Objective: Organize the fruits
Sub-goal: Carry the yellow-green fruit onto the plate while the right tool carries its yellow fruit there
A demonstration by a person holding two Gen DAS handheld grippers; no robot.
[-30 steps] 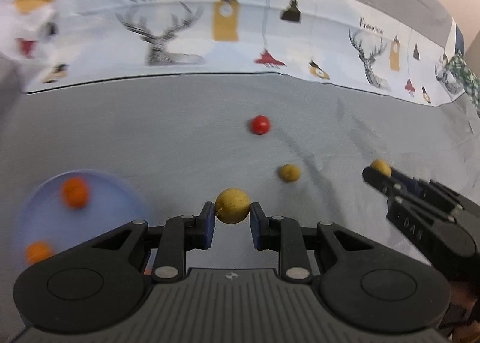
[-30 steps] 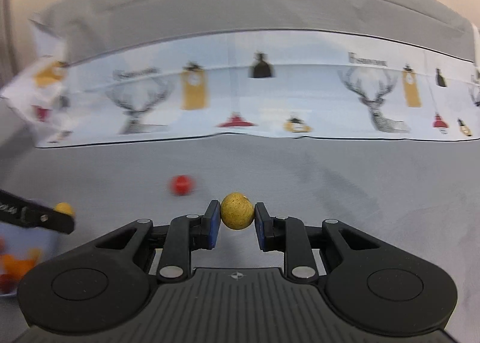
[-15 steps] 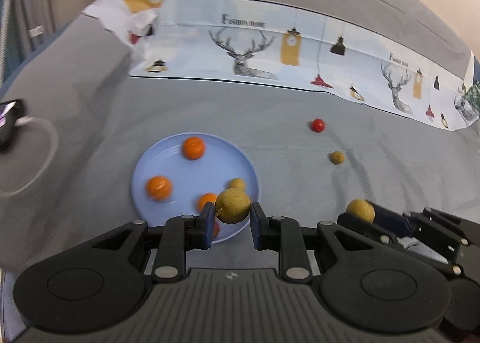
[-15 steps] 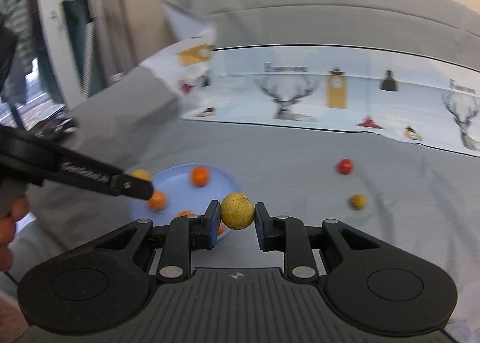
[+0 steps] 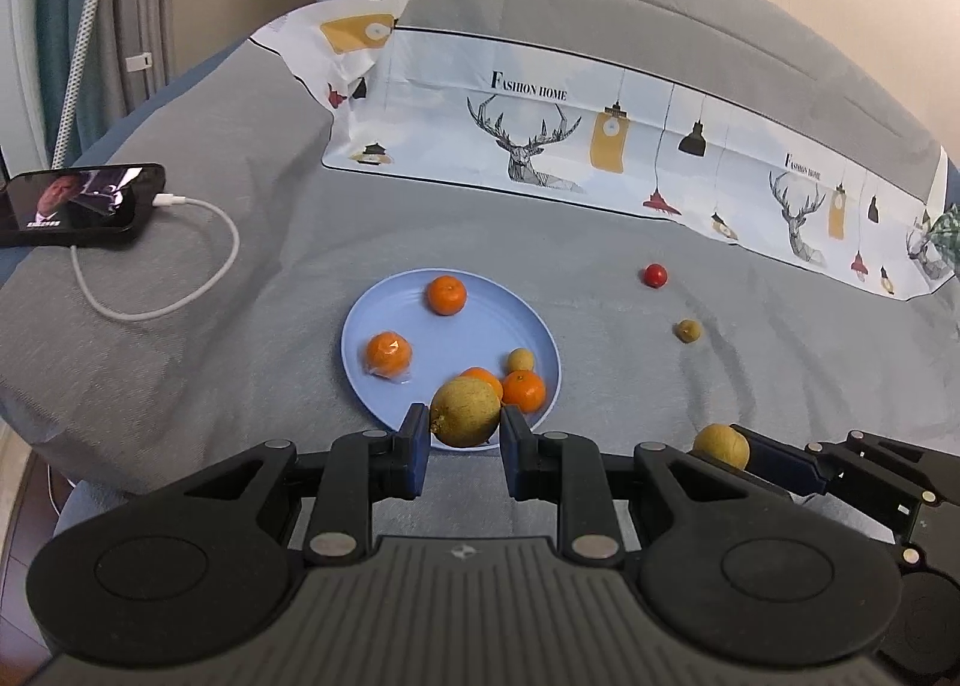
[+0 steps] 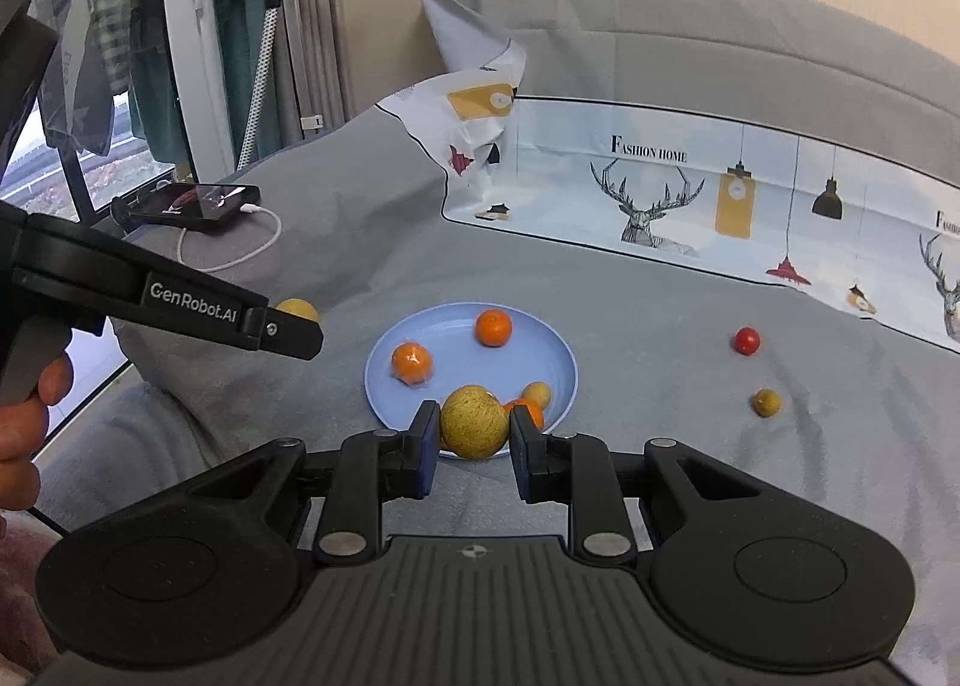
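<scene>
Two yellow-green fruits, one pinched per gripper: left gripper (image 5: 465, 427) clamped on left fruit (image 5: 465, 411), right gripper (image 6: 474, 437) on right fruit (image 6: 474, 429). Both just short of blue plate (image 5: 384, 320) near rim; release spot lies forward. Left likely nearer.

My left gripper (image 5: 465, 449) and right gripper (image 6: 468, 452) are showing matt black plastic bodies, ribbed grey decks, dull metal rivets and blue pads. Each is gripping a rough, dull yellow-brown fruit: left fruit (image 5: 465, 411), right fruit (image 6: 474, 421). The blue plate (image 5: 444, 344) is looking smooth, with a soft sheen. One orange (image 5: 389, 354) is sitting in glossy, crinkled clear wrap. The grey bedcover (image 5: 252, 242) is reading as soft matt cloth. The phone (image 5: 84, 195) screen is shining glossy.
</scene>
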